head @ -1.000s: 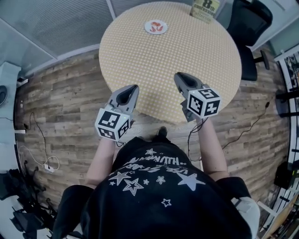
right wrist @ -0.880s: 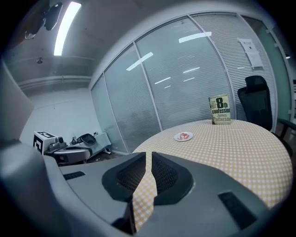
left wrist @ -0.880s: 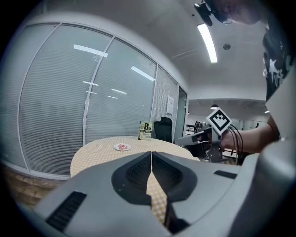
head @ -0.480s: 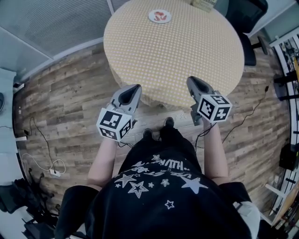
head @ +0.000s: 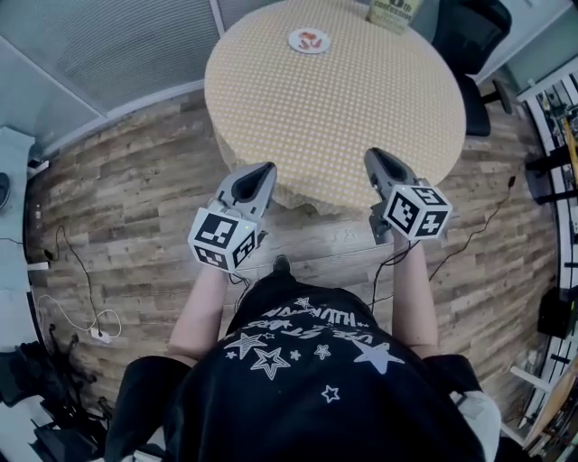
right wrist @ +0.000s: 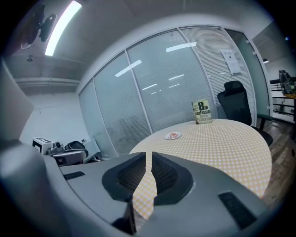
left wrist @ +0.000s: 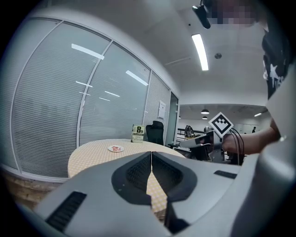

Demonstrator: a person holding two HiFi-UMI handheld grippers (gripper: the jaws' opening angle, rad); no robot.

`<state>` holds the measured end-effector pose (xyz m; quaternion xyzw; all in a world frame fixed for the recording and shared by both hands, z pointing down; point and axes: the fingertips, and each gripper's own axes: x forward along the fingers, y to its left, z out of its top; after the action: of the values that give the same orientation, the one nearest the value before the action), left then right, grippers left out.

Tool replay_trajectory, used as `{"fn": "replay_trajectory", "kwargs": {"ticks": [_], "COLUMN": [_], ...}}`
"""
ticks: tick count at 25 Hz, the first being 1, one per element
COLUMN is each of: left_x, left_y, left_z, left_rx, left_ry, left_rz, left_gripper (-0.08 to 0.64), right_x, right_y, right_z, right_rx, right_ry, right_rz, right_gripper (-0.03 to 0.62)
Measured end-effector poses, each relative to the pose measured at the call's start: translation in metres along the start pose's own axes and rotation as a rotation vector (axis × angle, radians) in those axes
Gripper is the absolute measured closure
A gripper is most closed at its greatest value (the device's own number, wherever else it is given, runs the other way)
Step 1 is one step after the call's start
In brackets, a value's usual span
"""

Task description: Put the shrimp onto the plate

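Note:
A small white plate (head: 309,41) with red shrimp (head: 311,39) on it sits at the far side of a round table (head: 334,108) covered in yellow checked cloth. The plate is also small and distant in the left gripper view (left wrist: 115,148) and the right gripper view (right wrist: 173,135). My left gripper (head: 264,169) and right gripper (head: 374,154) hang side by side near the table's front edge, far short of the plate. Both are shut with nothing between their jaws, as the left gripper (left wrist: 151,154) and right gripper (right wrist: 148,155) show in their own views.
A book (head: 395,11) stands upright at the table's back edge. A black office chair (head: 474,41) is at the back right. Cables (head: 77,302) trail over the wood floor at left. A glass wall with blinds (left wrist: 51,106) runs behind the table.
The person has stepped back: both grippers, which reached over the table's front edge, now hang at or just short of it. Their jaws stay as they were.

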<state>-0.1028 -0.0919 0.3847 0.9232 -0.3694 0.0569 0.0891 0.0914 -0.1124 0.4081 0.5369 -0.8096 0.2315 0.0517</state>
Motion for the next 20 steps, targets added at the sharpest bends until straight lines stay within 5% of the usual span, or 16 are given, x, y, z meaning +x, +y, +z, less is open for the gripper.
{"fn": "replay_trajectory", "kwargs": {"ticks": [20], "left_x": [-0.044], "left_y": [-0.15], "left_z": [0.003], "left_rx": [0.05], "left_ry": [-0.046], "left_rz": [0.088], "left_gripper": [0.551], "right_x": [-0.127], "right_y": [0.033], "right_z": [-0.028], "right_rx": [-0.095], "right_ry": [0.01], "right_rz": [0.202], "right_gripper": [0.552]}}
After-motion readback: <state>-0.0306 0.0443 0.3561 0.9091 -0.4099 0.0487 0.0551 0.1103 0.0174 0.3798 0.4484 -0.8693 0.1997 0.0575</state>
